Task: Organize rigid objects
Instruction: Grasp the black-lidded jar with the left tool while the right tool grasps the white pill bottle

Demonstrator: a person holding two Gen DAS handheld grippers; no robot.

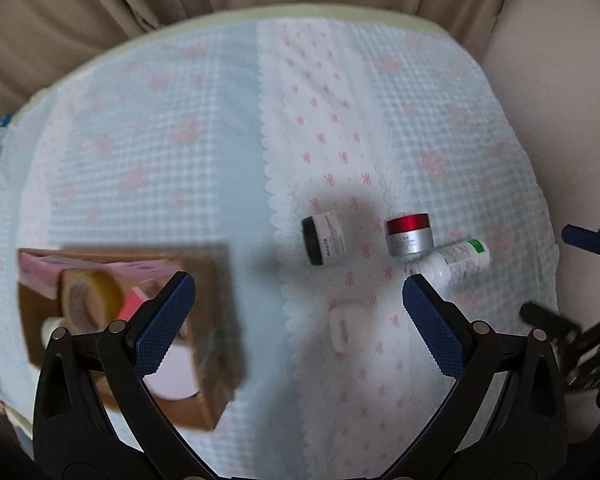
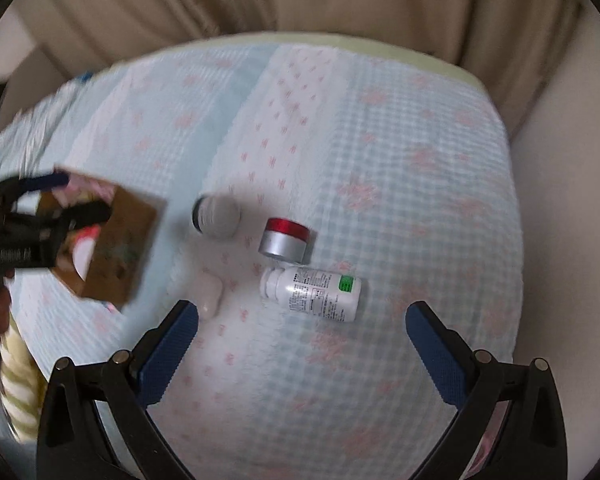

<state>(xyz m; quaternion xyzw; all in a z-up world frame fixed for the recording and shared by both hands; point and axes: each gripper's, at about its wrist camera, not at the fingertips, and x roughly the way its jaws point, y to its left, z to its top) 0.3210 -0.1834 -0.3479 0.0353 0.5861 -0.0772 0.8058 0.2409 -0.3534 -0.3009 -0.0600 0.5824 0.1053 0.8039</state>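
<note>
I see the cardboard box on the tablecloth at left, a tape roll inside it. Right of it two jars lie side by side, a bottle just before them.

Beige curtain — behind a checked blue bedspread

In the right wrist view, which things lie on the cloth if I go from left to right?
Cardboard box → black-capped jar on its side → small white case → red-lidded silver jar → white bottle lying down.
</note>
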